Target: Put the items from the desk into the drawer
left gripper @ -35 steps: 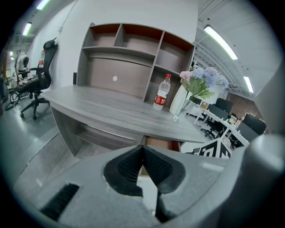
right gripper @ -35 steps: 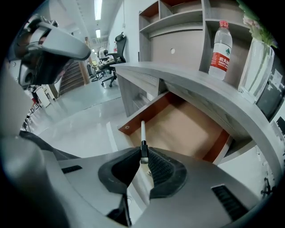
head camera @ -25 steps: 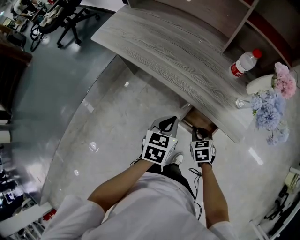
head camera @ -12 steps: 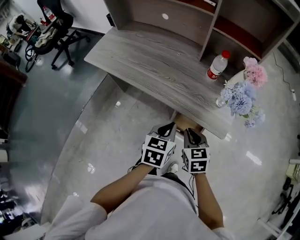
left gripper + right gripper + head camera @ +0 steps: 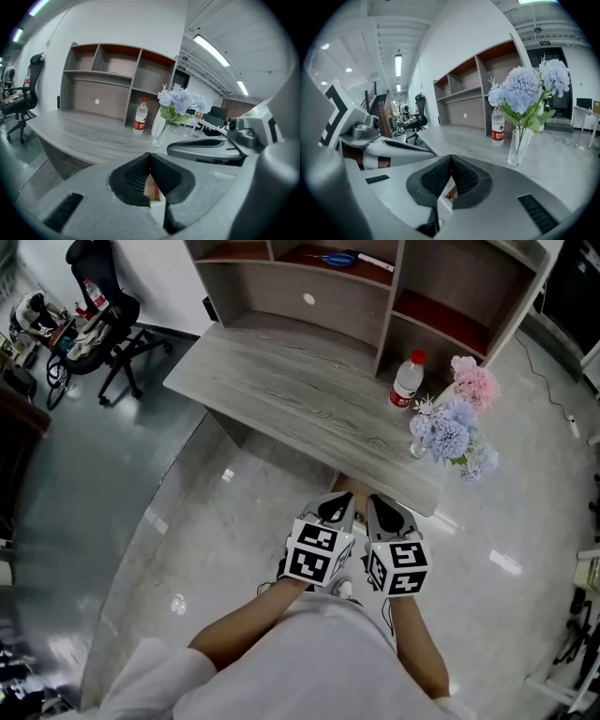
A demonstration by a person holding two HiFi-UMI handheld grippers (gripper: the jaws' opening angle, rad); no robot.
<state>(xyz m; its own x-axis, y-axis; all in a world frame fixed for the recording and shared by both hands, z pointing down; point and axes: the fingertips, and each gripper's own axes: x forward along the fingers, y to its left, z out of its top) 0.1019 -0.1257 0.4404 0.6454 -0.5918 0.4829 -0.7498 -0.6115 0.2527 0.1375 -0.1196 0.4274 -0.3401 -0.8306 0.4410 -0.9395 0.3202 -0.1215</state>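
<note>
A water bottle (image 5: 406, 379) with a red label stands on the grey wooden desk (image 5: 281, 390), and blue flowers in a glass vase (image 5: 450, 432) stand near the desk's right front corner. Under the front edge a sliver of the brown drawer (image 5: 351, 486) shows, mostly hidden by the grippers. My left gripper (image 5: 337, 506) and right gripper (image 5: 382, 512) hang side by side in front of the desk edge. The left gripper (image 5: 150, 155) is shut and empty. The right gripper (image 5: 451, 157) has just been closing and its pads meet with nothing between them. The bottle (image 5: 498, 125) stands ahead of it.
A shelf unit (image 5: 309, 296) rises at the desk's back, with blue scissors (image 5: 337, 259) on one shelf. Pink flowers (image 5: 473, 381) stand right of the bottle. An office chair (image 5: 103, 324) stands far left on the glossy floor (image 5: 187, 549).
Both grippers have risen from the drawer opening and appear larger and closer together. The view has tilted up, bringing the shelf unit into sight.
</note>
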